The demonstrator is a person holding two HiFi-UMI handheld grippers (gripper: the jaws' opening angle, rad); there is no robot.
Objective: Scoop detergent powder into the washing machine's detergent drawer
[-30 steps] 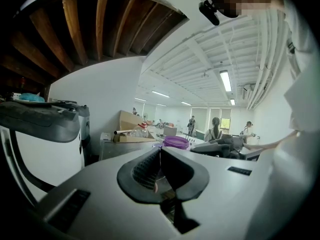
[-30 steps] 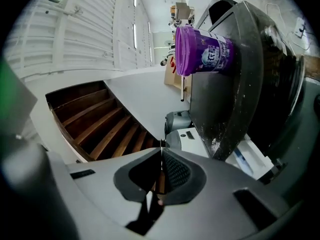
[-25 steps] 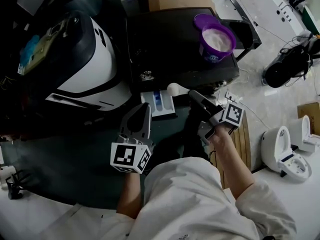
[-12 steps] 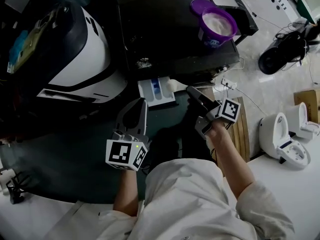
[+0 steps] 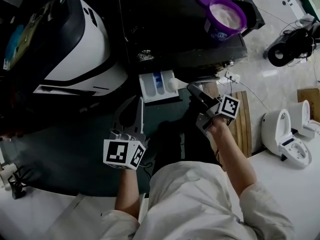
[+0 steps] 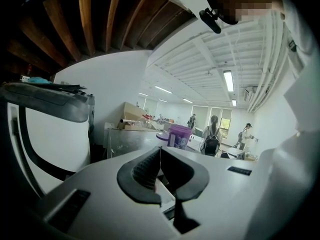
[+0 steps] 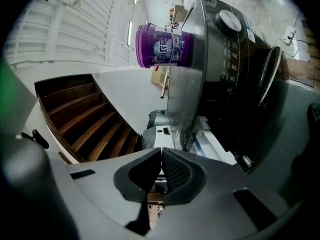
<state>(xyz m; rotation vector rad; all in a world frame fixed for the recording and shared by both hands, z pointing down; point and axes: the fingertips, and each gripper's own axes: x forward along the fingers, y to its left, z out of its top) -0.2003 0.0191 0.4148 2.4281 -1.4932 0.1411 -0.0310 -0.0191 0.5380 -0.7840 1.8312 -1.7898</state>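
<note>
scoop point(image 5: 173, 83) at drawer point(image 5: 149, 87) (right gripper point(image 5: 191, 87))

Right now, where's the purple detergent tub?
Head view, upper right: the purple tub stands open on the dark washing machine, near its right edge, beyond the pulled-out detergent drawer.

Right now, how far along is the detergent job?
Done: the purple detergent tub stands open on the machine, and the drawer is pulled out. In hand: the right gripper, fingers shut, holds the white scoop at the drawer's right edge. Left: emptying the scoop into the drawer; its contents aren't clear.
</note>
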